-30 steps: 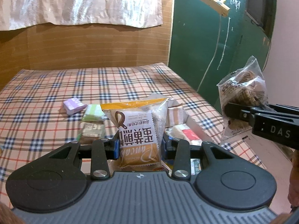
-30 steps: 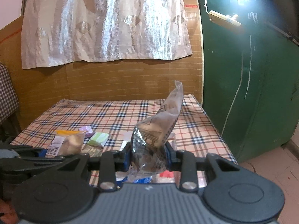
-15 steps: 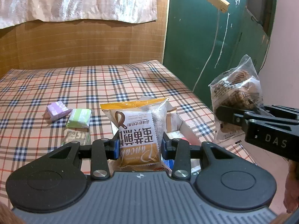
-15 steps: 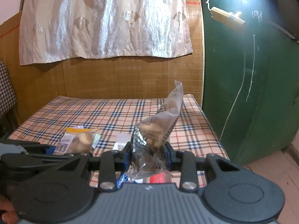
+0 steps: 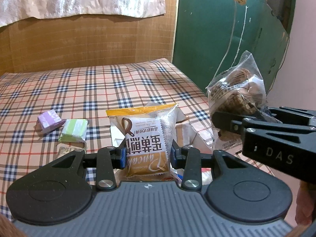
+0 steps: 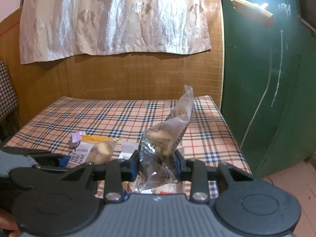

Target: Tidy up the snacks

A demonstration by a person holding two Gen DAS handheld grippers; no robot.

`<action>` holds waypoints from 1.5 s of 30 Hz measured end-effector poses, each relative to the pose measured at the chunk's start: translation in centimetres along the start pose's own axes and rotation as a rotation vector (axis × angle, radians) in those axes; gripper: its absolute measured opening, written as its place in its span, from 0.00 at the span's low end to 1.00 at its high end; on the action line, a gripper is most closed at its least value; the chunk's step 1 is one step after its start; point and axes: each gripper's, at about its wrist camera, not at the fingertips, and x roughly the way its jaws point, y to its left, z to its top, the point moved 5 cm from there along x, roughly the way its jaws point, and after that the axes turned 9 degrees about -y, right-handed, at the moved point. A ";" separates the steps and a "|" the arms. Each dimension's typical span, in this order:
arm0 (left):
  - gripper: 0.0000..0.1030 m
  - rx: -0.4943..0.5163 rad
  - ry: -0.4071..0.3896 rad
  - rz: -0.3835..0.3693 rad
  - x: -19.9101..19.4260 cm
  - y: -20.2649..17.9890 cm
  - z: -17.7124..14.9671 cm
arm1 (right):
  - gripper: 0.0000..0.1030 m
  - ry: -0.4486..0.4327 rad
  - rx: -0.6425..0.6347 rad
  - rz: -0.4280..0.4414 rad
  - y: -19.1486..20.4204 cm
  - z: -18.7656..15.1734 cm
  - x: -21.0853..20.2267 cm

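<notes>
My left gripper (image 5: 148,155) is shut on a white and yellow pancake packet (image 5: 147,136), held upright above the plaid tablecloth (image 5: 88,90). To its right my right gripper (image 6: 157,165) is shut on a clear crinkled bag of brown pastries (image 6: 167,138); the same pastry bag (image 5: 237,92) shows at the right of the left wrist view. A white cardboard box (image 5: 185,130) with small packets in it lies just beyond both grippers, mostly hidden by them. The pancake packet (image 6: 94,150) also appears at the left of the right wrist view.
A purple packet (image 5: 50,121), a green and white packet (image 5: 74,130) and a brownish packet (image 5: 68,150) lie on the cloth left of the box. A cardboard wall (image 5: 88,43) closes the back, a green door (image 5: 227,39) stands right of the table's edge.
Both grippers have travelled together with their packets toward the table's right side; the purple and green packets have slid leftward in the left wrist view. Both grips are unchanged.
</notes>
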 end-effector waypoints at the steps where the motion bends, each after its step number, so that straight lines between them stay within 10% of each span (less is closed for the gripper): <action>1: 0.45 0.002 0.002 0.001 0.3 0.0 0.1 | 0.31 0.002 -0.003 0.002 0.0 0.0 0.2; 18: 0.45 0.003 0.035 -0.045 3.3 -0.6 0.2 | 0.31 0.041 -0.028 0.023 -0.4 0.5 4.1; 23: 0.82 0.004 0.043 -0.063 4.0 -0.4 -0.5 | 0.35 0.054 -0.023 0.033 -0.6 0.3 5.1; 45: 0.96 -0.042 -0.007 0.063 -1.2 5.4 -0.4 | 0.43 0.024 -0.007 0.052 2.0 0.9 2.3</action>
